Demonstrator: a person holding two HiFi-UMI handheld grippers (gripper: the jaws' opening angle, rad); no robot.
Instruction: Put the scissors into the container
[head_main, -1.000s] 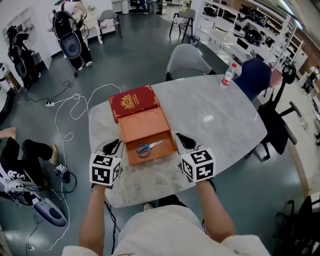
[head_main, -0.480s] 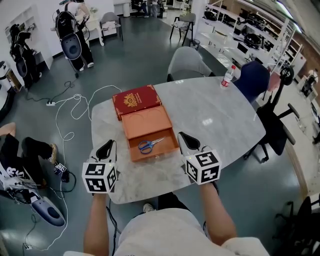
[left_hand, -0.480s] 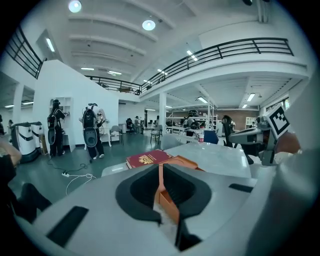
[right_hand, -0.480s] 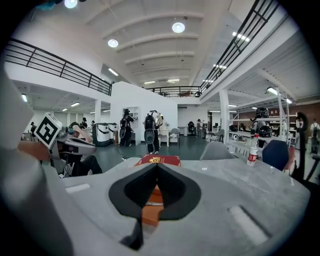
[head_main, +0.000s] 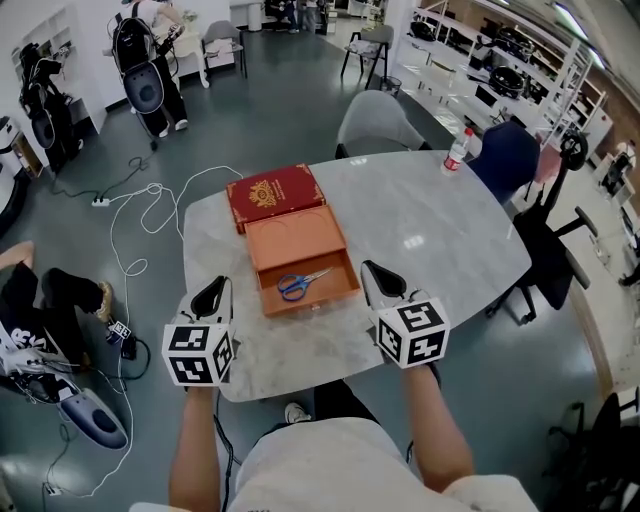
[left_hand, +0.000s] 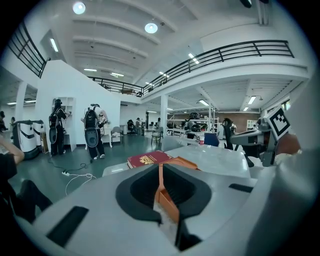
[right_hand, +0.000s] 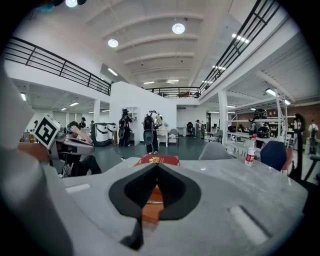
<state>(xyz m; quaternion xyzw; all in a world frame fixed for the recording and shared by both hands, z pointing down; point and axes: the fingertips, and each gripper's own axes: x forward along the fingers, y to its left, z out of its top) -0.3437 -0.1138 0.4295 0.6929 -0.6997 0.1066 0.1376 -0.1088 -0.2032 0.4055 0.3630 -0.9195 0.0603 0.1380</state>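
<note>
Scissors (head_main: 300, 284): in container (head_main: 295, 240), ahead-right of left gripper (head_main: 212, 293), ahead-left of right gripper (head_main: 378, 279)
Long axis: handles toward left gripper, blades toward right gripper
Jaws: both pairs together, empty

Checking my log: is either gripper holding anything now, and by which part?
Nothing held: left gripper and right gripper are shut on nothing; the scissors lie in the box.

Seated person (head_main: 58, 291) cut by the head view's left edge.
</note>
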